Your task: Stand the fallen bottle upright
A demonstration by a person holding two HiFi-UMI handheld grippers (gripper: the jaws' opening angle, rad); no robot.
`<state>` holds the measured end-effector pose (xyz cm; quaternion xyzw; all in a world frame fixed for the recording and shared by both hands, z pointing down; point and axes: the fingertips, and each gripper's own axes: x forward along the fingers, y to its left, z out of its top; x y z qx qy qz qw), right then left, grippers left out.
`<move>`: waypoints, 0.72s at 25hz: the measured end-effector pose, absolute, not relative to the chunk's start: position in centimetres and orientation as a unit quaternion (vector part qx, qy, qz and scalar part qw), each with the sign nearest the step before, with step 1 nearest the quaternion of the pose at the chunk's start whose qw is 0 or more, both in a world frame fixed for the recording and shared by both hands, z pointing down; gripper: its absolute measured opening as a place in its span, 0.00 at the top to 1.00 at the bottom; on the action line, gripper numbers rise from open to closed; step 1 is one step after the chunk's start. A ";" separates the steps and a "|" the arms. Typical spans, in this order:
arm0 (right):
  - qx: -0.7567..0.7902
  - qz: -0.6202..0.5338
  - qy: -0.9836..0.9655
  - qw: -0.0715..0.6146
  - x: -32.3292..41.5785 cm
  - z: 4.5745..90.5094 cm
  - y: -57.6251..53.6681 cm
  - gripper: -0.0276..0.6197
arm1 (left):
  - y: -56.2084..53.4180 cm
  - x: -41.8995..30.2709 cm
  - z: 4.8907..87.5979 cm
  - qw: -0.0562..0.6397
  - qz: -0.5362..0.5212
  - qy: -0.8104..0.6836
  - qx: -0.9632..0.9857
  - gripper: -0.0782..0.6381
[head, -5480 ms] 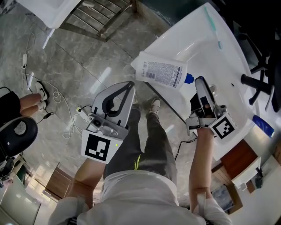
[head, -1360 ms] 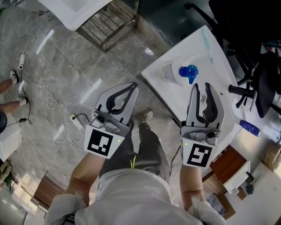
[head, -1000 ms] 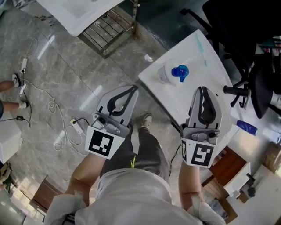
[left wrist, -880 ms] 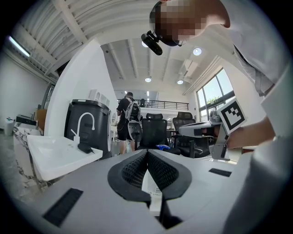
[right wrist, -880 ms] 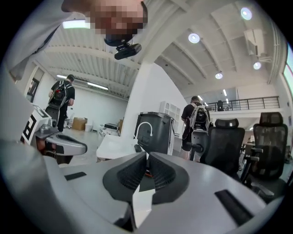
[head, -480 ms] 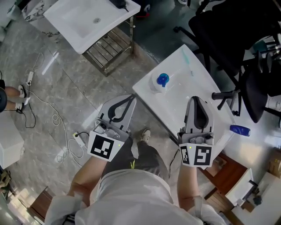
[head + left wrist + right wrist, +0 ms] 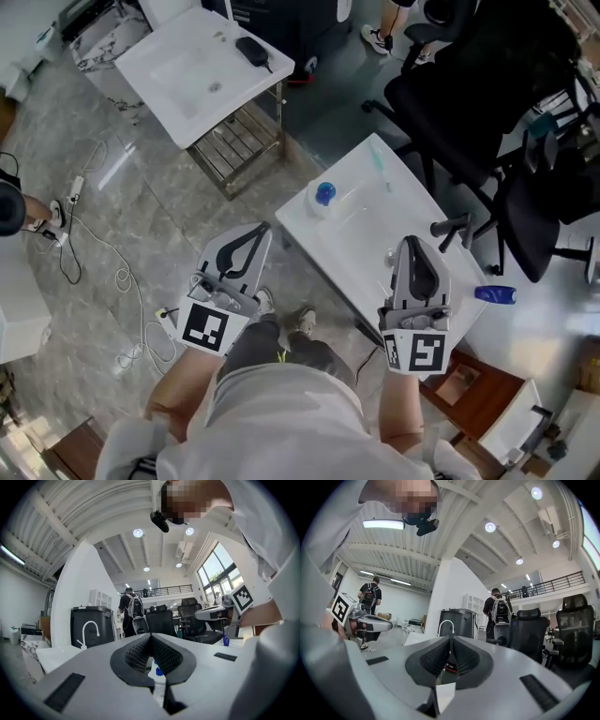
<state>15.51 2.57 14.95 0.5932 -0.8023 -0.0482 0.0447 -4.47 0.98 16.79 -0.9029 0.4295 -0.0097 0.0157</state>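
The left gripper (image 7: 261, 230) is hanging over the floor, just beside the white table (image 7: 380, 239). Its 2 jaws are pressing together with nothing in them. The bottle (image 7: 324, 196) is standing up near the table's far left corner, blue cap on top, well apart from both grippers. The right gripper (image 7: 411, 244) is hanging over the table's near edge, and its jaws are squeezing together on nothing too.

I am thinking the job is looking done. So the good thing now is keeping both grippers away from the bottle and not bumping the table.

The head view is showing only the cap and shoulders, so it is not telling if the bottom is sitting flat. The left gripper view is showing just a thin bit of bottle behind the jaws. A small blue thing (image 7: 494, 294) on the right is too tiny for telling.
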 end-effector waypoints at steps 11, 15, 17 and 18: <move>0.606 -0.064 -0.792 -0.015 20.1 9.3 6.4 0.88 | 3.6 -4.1 9.2 0.080 0.010 0.454 -0.887 0.87; 0.602 -0.065 -0.796 -0.021 21.0 8.6 7.1 0.88 | 4.4 -3.1 8.3 0.086 0.008 0.457 -0.885 0.87; 0.599 -0.065 -0.798 -0.018 21.3 8.6 7.3 0.88 | 4.7 -2.6 8.2 0.086 0.006 0.455 -0.886 0.87; 0.599 -0.065 -0.798 -0.016 21.4 8.7 7.3 0.88 | 4.9 -2.5 8.2 0.085 0.007 0.454 -0.887 0.87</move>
